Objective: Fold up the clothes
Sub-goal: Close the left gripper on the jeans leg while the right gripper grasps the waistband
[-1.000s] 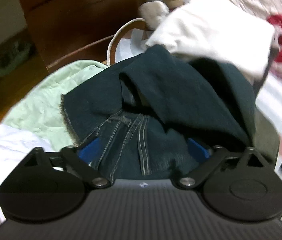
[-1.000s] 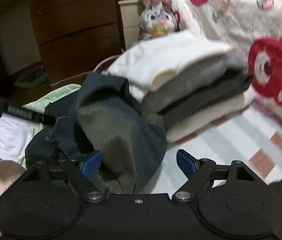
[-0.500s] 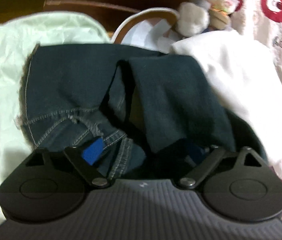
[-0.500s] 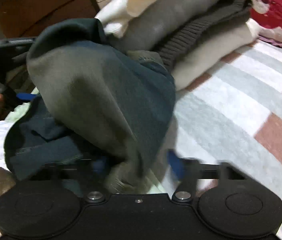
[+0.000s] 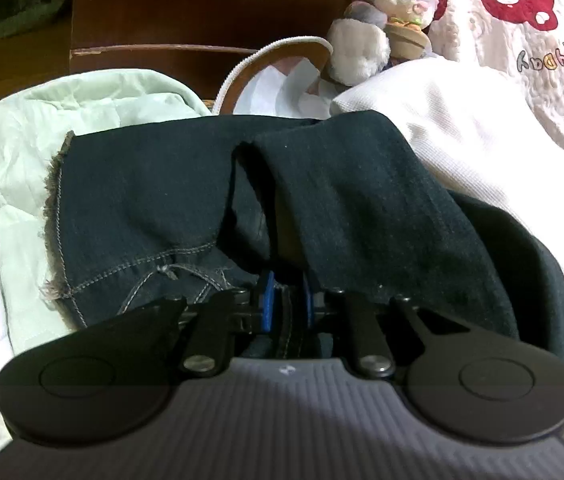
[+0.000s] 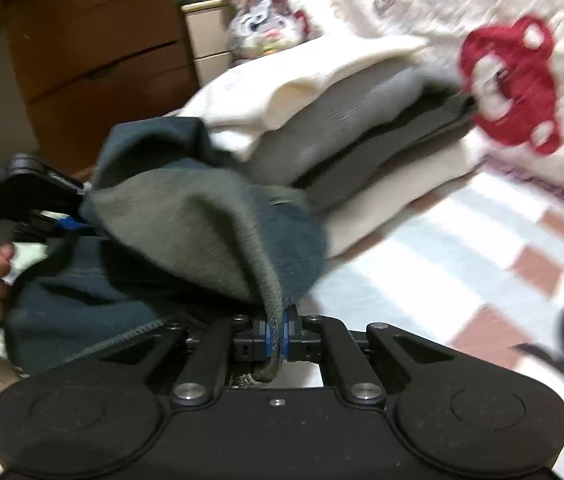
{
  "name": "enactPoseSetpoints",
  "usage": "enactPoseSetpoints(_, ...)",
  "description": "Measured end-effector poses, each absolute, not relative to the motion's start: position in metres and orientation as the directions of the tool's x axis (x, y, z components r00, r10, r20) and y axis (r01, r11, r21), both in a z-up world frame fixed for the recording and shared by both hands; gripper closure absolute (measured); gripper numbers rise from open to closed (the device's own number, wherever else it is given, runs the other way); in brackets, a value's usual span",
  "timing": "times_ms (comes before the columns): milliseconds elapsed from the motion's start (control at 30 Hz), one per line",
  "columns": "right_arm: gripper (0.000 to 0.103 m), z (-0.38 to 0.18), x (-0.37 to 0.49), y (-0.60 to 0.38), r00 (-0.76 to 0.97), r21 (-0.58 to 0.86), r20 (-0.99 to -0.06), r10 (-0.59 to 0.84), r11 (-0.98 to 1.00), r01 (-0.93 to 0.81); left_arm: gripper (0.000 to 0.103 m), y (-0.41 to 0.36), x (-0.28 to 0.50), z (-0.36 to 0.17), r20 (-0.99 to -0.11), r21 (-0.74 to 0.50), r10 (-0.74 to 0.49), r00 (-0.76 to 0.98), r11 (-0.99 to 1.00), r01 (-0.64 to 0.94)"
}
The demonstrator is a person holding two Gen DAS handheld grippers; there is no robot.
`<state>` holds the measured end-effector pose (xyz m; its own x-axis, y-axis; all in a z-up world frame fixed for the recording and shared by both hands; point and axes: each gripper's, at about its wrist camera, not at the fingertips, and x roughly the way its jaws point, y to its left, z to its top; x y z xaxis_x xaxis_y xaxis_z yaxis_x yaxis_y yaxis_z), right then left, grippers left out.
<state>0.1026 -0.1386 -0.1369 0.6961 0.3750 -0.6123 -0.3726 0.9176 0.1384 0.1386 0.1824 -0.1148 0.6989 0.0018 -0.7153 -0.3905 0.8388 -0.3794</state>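
Both tongs, spread a second ago, now pinch the dark jeans: left tongs closing on a seam, right tongs clamped on an edge (lift-ready), beside the folded stack.

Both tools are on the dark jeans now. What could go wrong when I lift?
1. The dark blue denim jeans lean against the folded stack of cream and grey knitwear; lifting may topple it.
2. The right tool pinches only a thin edge, which could slip.
3. The left tool, closing on bunched seams, may grab uneven layers.
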Motion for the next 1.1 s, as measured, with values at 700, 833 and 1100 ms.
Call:
enactPoseSetpoints(700, 0.039, -0.164, 0.130, -0.170, 0.632, 0.311, -0.664, 0.399, 0.916, -0.252, 0.020, 0.208, 0.139, -0.122, -0.552, -0.728, -0.309, 0.774, 0.632, -0.266)
enactPoseSetpoints(833, 0.039, -0.171, 0.128, -0.158, 0.599, 0.395, -0.633, 0.491, 0.870, -0.295, 0.008, 0.200, 0.143, -0.124, -0.572, -0.695, -0.279, 0.771, 0.665, -0.274)
enactPoseSetpoints(1100, 0.087, -0.166, 0.134, -0.150, 0.653, 0.425, -0.545, 0.526, 0.845, -0.326, 0.094, 0.194, 0.147, -0.125, -0.573, -0.649, -0.277, 0.771, 0.728, -0.221)
